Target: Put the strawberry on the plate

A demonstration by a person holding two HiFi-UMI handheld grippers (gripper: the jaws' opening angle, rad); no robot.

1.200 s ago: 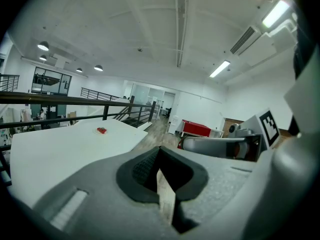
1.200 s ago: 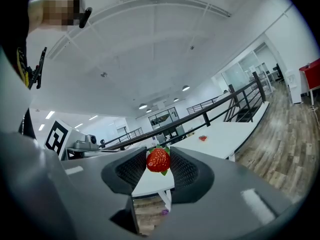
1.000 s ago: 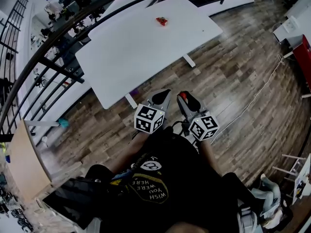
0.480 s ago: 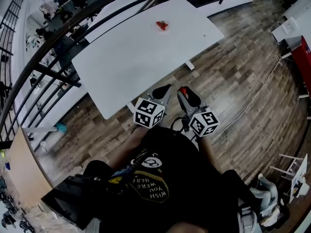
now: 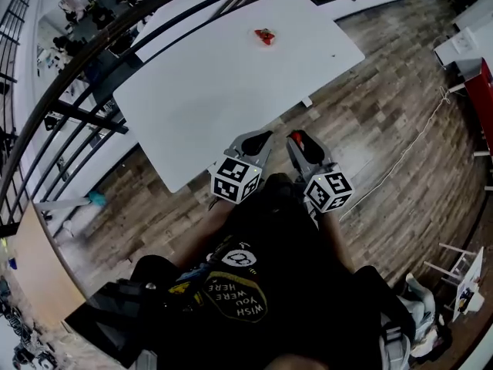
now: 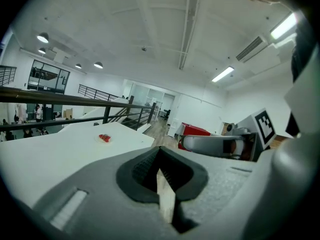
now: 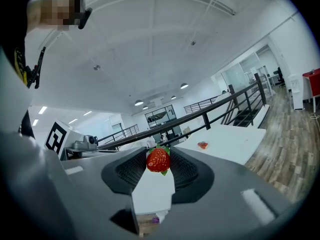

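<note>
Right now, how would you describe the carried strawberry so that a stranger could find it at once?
Start from the big white table; by its near edge the person holds two grippers. The strawberry sits pinched at the jaw tips of the right gripper. Unlike the other red item, which lies far across the table, this one is held in the air.
</note>
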